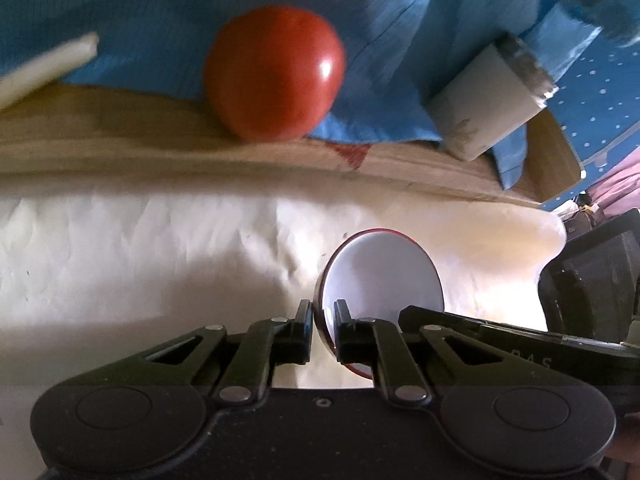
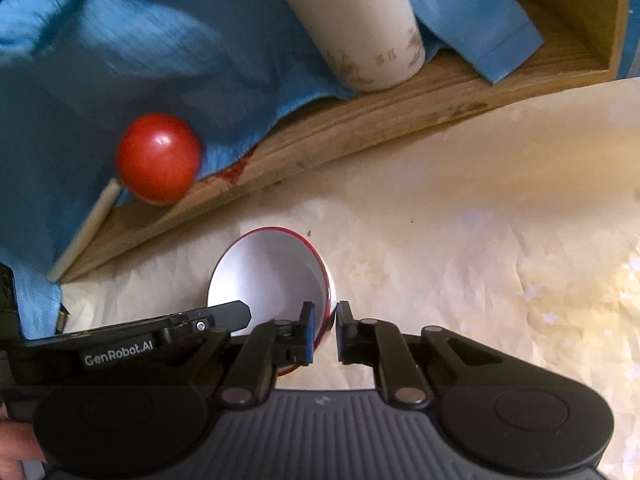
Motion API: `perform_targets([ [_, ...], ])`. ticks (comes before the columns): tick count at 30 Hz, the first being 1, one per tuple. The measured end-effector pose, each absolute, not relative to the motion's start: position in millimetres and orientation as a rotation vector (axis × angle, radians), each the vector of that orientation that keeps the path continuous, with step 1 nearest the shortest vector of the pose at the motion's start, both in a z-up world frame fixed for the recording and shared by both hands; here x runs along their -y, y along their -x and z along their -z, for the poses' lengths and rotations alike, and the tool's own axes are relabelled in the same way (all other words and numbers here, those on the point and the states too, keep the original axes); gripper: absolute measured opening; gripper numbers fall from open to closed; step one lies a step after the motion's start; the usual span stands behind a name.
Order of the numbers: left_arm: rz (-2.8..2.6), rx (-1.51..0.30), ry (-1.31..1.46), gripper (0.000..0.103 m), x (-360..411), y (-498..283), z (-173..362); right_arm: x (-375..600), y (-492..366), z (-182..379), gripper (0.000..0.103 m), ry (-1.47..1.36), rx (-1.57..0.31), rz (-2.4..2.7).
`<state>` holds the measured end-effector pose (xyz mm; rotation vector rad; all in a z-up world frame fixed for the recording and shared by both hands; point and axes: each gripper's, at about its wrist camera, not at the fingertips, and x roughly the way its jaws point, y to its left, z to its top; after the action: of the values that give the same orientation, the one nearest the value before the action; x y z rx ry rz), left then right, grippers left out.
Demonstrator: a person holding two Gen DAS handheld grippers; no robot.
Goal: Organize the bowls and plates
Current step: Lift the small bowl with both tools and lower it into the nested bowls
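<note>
A small bowl, white inside with a red outside point(image 1: 380, 276) point(image 2: 268, 276), is held over a cream paper-covered table point(image 1: 160, 248) point(image 2: 480, 220). My left gripper point(image 1: 323, 320) is shut on the bowl's left rim, one finger outside and one inside. My right gripper point(image 2: 324, 328) is shut on the bowl's right rim in the same way. Each gripper's finger shows at the edge of the other's view, beside the bowl. No plates are in view.
A wooden tray point(image 1: 200, 152) point(image 2: 360, 120) lies behind the bowl, draped with a blue cloth point(image 1: 160, 8) point(image 2: 120, 40). On it sit a red tomato point(image 1: 276, 80) point(image 2: 158, 158), a white cylindrical cup point(image 1: 488, 104) point(image 2: 360, 24) and a white stick point(image 1: 44, 68) point(image 2: 84, 232).
</note>
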<state>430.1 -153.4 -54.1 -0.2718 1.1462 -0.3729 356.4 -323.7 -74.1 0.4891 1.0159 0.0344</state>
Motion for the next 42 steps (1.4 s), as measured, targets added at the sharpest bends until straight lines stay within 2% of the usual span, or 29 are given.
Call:
perform_targets([
  [19, 0.514, -1.069, 0.243, 0.011, 181, -387, -1, 349, -281, 23, 0.011, -0.592, -0.881, 0.030],
  [39, 0.690, -1.203, 0.132, 0.011, 206, -348, 7, 364, -200, 32, 0.014, -0.717, -0.939, 0.072],
  [42, 0.709, -1.224, 0.106, 0.014, 209, -345, 11, 363, -196, 35, 0.015, -0.723, -0.955, 0.073],
])
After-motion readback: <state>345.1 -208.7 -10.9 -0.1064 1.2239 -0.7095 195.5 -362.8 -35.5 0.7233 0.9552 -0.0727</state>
